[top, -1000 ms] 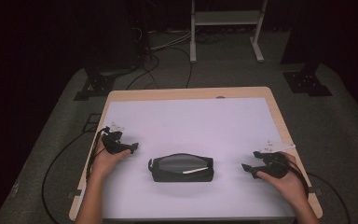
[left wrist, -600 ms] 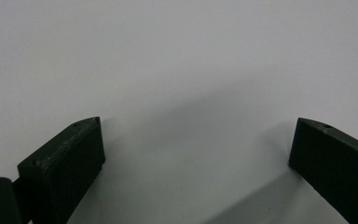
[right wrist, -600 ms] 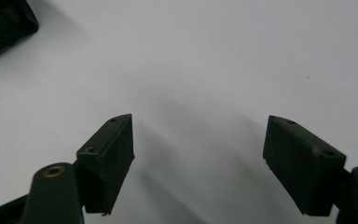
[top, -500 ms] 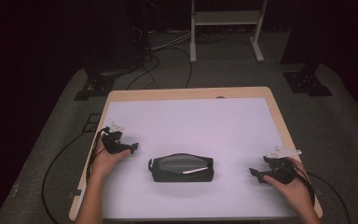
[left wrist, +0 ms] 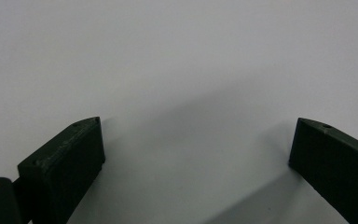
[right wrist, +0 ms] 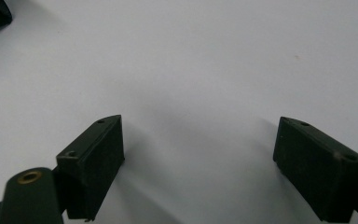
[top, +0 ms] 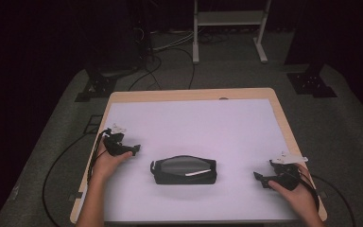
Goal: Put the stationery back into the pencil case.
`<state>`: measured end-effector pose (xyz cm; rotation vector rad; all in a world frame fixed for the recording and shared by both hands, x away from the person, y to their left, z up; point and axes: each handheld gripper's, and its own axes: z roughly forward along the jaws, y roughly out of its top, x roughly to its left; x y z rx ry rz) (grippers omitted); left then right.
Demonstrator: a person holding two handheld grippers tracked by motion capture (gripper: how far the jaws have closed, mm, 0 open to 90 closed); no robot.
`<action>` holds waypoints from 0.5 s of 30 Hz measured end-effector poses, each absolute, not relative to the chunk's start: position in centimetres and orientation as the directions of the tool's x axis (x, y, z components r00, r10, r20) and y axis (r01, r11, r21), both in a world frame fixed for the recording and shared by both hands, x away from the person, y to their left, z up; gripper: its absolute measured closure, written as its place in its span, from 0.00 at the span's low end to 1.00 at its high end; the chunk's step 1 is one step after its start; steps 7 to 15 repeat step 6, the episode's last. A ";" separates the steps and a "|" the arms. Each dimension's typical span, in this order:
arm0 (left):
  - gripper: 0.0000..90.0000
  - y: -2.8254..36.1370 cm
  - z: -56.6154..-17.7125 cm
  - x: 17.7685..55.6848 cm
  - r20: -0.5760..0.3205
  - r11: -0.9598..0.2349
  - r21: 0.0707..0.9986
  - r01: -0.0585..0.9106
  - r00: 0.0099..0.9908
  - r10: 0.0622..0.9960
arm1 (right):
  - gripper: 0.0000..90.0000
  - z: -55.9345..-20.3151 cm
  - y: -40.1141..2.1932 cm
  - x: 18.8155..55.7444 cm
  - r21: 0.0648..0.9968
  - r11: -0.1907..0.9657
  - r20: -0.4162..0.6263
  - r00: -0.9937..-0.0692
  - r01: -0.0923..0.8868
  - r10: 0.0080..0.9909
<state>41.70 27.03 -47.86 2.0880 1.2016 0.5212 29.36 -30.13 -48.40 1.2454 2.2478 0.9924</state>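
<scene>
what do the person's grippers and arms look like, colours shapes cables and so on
Both the left gripper and the right gripper are black, each with a pale three-cornered plate on top and a black cable trailing off the table edge. Up close, the jaws are blocky black pads with small screw holes; a brass-ringed knob sits beside them. The forearms are bare, with no sleeves.

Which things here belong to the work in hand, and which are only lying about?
Belonging to the work:
- black zipped pouch with a white strip on top, between the two hands
- left claw, open
- right claw, open, its jaws just opened wider, nothing between them

Only lying about:
- white metal stand behind the table
- floor cables
</scene>
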 end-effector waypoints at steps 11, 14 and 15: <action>0.03 27.0 -47.8 41.7 0.012 -0.355 0.714 0.604 0.496 0.868 | 0.16 -48.4 -30.2 29.4 0.737 0.354 0.009 -0.533 0.575 0.846; 0.03 27.0 -47.8 41.7 0.012 -0.355 0.714 0.604 0.496 0.868 | 0.16 -48.4 -30.2 29.4 0.737 0.354 0.009 -0.533 0.575 0.846; 0.03 27.0 -47.8 41.7 0.012 -0.355 0.714 0.604 0.496 0.868 | 0.16 -48.4 -30.2 29.4 0.737 0.354 0.009 -0.533 0.575 0.846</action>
